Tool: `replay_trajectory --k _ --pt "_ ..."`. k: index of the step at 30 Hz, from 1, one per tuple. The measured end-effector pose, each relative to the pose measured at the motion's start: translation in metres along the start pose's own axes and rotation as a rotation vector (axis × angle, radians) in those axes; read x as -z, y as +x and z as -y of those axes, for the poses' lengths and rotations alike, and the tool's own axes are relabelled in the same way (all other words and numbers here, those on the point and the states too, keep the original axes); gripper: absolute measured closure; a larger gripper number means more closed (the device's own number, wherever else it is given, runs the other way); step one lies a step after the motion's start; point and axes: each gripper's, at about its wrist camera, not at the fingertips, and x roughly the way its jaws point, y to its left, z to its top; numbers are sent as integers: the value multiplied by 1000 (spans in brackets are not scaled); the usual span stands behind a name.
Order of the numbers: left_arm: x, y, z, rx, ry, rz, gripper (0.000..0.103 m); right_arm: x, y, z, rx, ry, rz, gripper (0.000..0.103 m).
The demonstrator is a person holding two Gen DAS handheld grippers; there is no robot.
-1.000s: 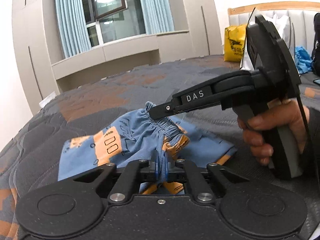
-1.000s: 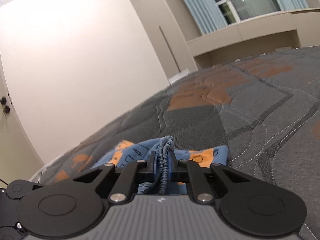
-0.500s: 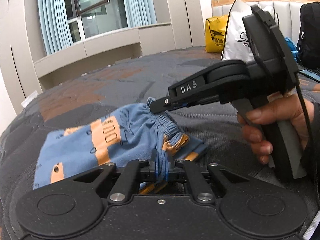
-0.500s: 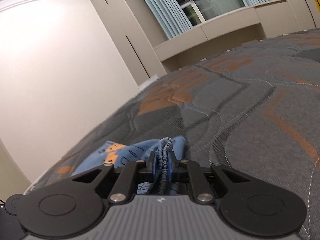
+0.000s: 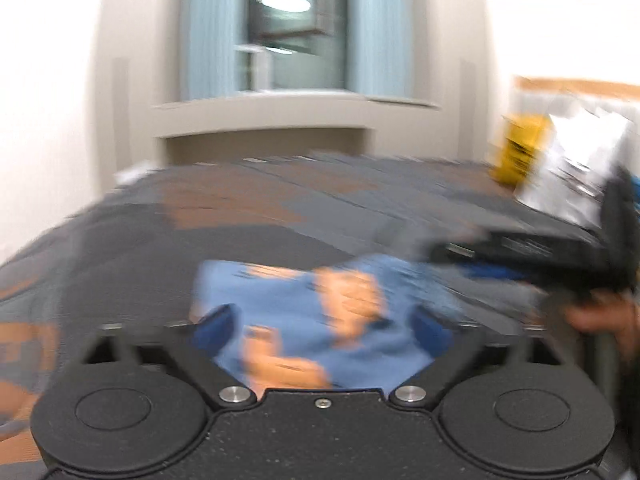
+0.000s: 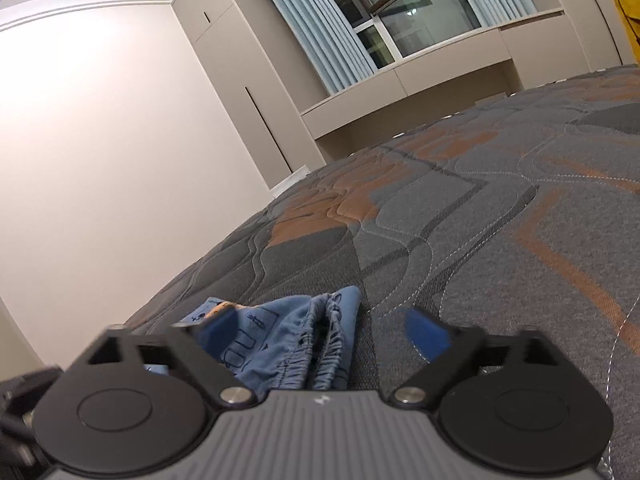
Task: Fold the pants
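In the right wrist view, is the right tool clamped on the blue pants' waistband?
No: the right tool is open, its blue pads spread either side of the blue patterned pants lying on the grey quilted mattress.

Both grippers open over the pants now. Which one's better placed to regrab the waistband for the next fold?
Likely right. The right gripper is open with the elastic waistband of the pants between its fingers; the left gripper sits over flat, blurred fabric.

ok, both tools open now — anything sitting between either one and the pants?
Nothing visible. The blue pants with orange patches lie directly between the left tool's open fingers; their elastic waistband sits just ahead of the right tool, toward its left finger. Only grey-and-orange quilted mattress around them.
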Motion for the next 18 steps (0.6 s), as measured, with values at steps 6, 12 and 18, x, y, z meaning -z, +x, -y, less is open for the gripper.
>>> replay_trajectory --k 6,12,18 --pt "-4 28 -39 -163 -58 -55 1 1 4 -15 83 -51 -13 0" --pt "9 34 -52 -139 -80 -92 1 17 -4 -51 250 -143 -20 0" --pt "31 41 -74 -115 -131 -192 0 40 0 -93 392 -342 -62 0"
